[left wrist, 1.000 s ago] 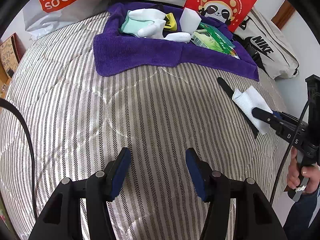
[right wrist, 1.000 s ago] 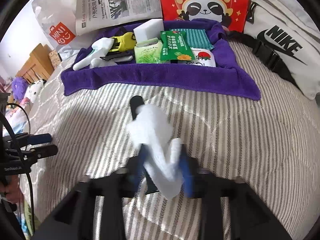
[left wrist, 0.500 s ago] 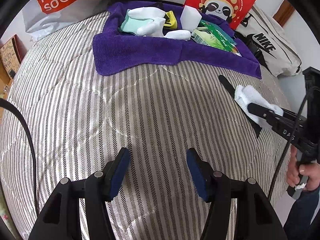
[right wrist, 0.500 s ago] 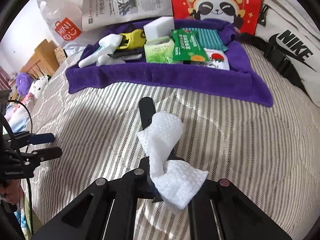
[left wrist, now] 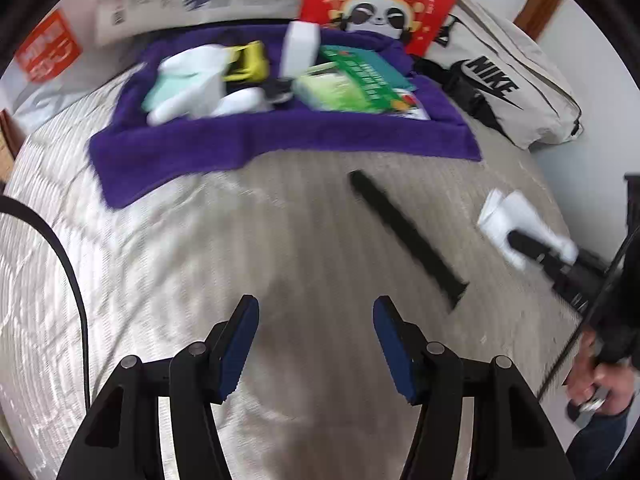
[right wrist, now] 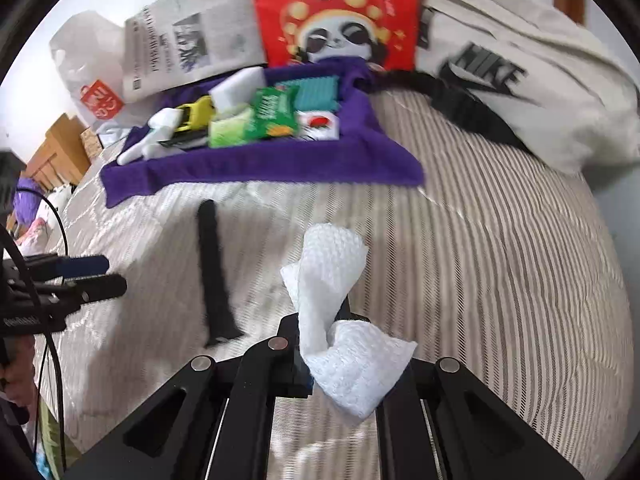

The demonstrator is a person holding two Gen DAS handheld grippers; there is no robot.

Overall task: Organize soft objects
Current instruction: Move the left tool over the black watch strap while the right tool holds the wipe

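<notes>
Purple landmark, left wrist view: fuzzy purple towel (left wrist: 280, 140) on the striped bedspread (left wrist: 160, 264), loaded with packets.
Left gripper (left wrist: 316, 344): blue-padded jaws spread wide, holding nothing, nearer the camera than the towel.
Flat black strap (left wrist: 404, 236): on the bedspread, between towel and left gripper.
Right wrist view, right gripper (right wrist: 320, 356): jaws clamped on the white embossed paper towel (right wrist: 336, 308), lifted, well short of the purple towel.

The bedspread (right wrist: 500, 240) is cream with dark herringbone stripes. A purple towel (right wrist: 260, 164) lies far, a dimpled white wipe (right wrist: 332, 280) near, a black strap (right wrist: 212, 268) left, a red panda bag (right wrist: 336, 12) beyond.
</notes>
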